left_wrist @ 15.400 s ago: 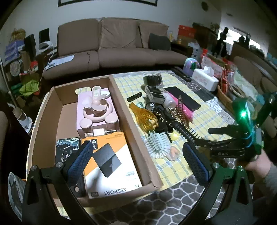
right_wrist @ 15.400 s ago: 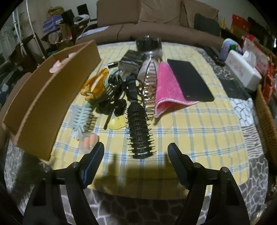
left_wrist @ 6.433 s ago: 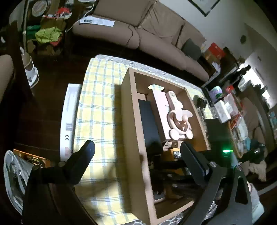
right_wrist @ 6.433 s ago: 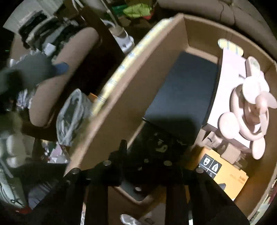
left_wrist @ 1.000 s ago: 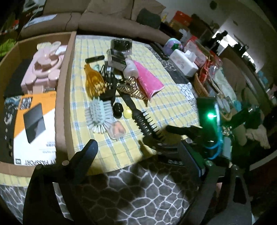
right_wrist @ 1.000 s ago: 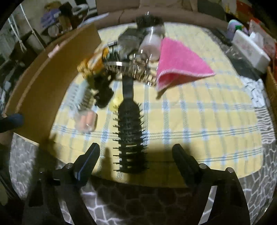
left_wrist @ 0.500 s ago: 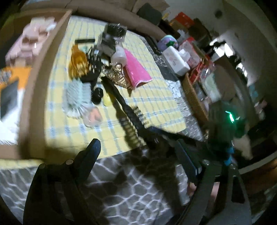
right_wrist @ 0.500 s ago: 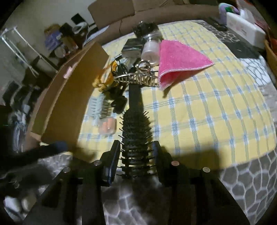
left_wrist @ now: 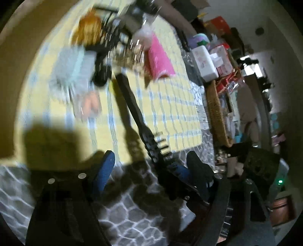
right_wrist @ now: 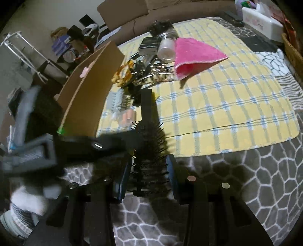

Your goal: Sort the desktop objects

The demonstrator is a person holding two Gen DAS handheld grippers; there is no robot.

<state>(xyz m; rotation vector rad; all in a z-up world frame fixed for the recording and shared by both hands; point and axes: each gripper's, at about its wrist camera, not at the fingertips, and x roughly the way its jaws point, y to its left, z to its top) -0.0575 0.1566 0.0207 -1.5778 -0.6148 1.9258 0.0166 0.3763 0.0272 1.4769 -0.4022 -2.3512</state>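
Observation:
My right gripper (right_wrist: 149,176) is shut on the bristle head of a black round hairbrush (right_wrist: 147,121). The brush is lifted over the table's near edge, with its handle pointing toward the clutter. In the blurred left wrist view the same hairbrush (left_wrist: 132,106) runs down to the right gripper (left_wrist: 170,166). My left gripper (left_wrist: 150,170) hangs over that spot with its jaws closing. The brush head lies between them, but the blue pads (left_wrist: 105,168) do not touch it. The left gripper's blurred frame (right_wrist: 37,151) shows at the left of the right wrist view.
On the yellow checked cloth (right_wrist: 227,106) lie a pink cloth (right_wrist: 195,54), a jar (right_wrist: 166,47), an orange claw clip (right_wrist: 123,73), a pale brush (right_wrist: 118,102) and a peach item (right_wrist: 127,115). A cardboard box (right_wrist: 90,83) stands left. A tissue box (right_wrist: 261,11) and wicker basket (right_wrist: 291,47) sit right.
The right gripper closed on the black hairbrush and lifted it toward the table's near edge. The left gripper swung down toward the brush, its jaws narrower than before.

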